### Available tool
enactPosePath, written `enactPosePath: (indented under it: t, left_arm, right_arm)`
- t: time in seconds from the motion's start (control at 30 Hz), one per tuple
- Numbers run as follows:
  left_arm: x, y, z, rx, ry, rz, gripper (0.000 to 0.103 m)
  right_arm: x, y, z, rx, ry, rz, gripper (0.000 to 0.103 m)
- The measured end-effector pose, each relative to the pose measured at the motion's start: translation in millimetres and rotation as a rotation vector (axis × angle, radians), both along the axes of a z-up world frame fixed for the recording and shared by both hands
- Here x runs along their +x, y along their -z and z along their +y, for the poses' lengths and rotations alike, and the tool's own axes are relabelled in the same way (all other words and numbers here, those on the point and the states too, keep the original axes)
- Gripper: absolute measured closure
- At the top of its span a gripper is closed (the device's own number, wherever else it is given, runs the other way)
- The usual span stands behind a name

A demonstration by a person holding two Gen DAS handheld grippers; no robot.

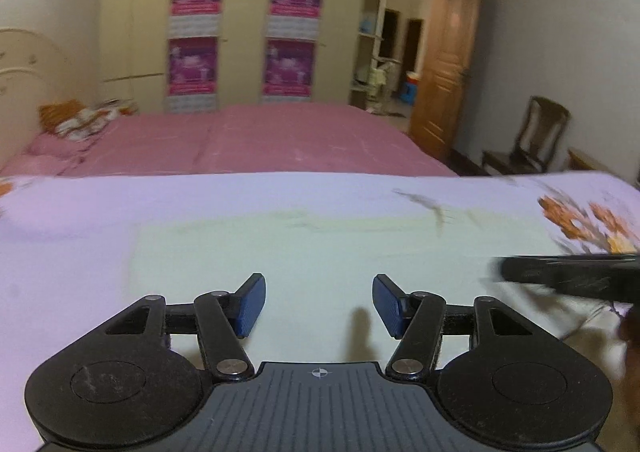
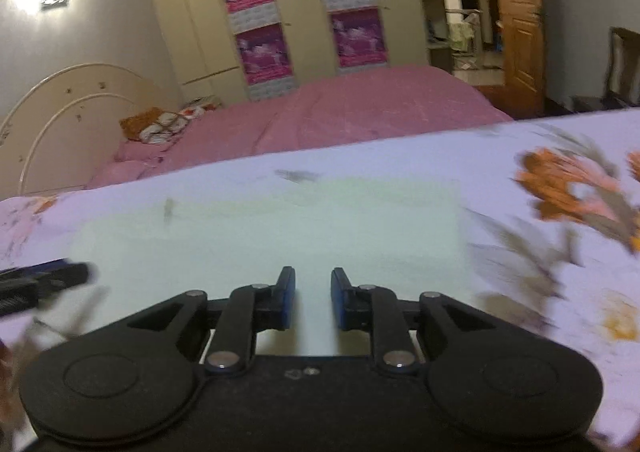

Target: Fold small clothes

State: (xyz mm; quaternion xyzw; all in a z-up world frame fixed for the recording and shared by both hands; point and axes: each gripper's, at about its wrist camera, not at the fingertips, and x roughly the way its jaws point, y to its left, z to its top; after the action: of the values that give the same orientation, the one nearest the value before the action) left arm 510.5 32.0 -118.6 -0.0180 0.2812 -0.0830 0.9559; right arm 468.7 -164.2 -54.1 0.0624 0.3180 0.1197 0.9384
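Note:
A pale green garment (image 1: 304, 252) lies flat in a folded rectangle on the lilac flowered sheet (image 1: 72, 212). My left gripper (image 1: 319, 302) hovers over its near part, open wide, nothing between the blue pads. In the right wrist view the same garment (image 2: 280, 228) spreads ahead of my right gripper (image 2: 313, 298), whose jaws stand a little apart with only cloth showing below the gap. The right gripper's black finger (image 1: 568, 276) enters the left view from the right edge. The left gripper's tip (image 2: 52, 278) shows at the left edge of the right view.
Beyond the sheet is a pink bed (image 1: 248, 140) with an orange patterned pillow (image 1: 76, 118) by a cream headboard (image 2: 60, 120). A wardrobe with purple posters (image 1: 244, 32), an open wooden door (image 1: 448, 68) and a dark chair (image 1: 532, 140) stand behind.

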Motion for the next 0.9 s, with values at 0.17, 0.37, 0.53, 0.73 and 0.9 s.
enactPosePath:
  t: [0.17, 0.37, 0.53, 0.73, 0.9]
  left_arm:
    - [21.3, 10.1, -20.4, 0.032, 0.014, 0.035, 0.041]
    - [25.9, 8.7, 22.0, 0.018, -0.037, 0.029, 0.041]
    - [39.5, 8.2, 62.6, 0.018, -0.135, 0.035, 0.041]
    - [45.6, 16.6, 80.5, -0.002, -0.159, 0.045, 0.041]
    - [41.4, 9.1, 56.6, 0.007, -0.132, 0.022, 0.041]
  right_arm:
    - [20.9, 8.3, 32.7, -0.012, -0.053, 0.014, 0.084]
    - [19.5, 10.9, 8.8, -0.026, -0.008, 0.002, 0.087]
    - [16.5, 13.5, -9.2, -0.021, 0.008, 0.0, 0.089]
    - [15.5, 15.6, -8.1, -0.032, 0.004, -0.002, 0.089]
    - [16.2, 5.7, 3.5, -0.034, 0.013, -0.016, 0.08]
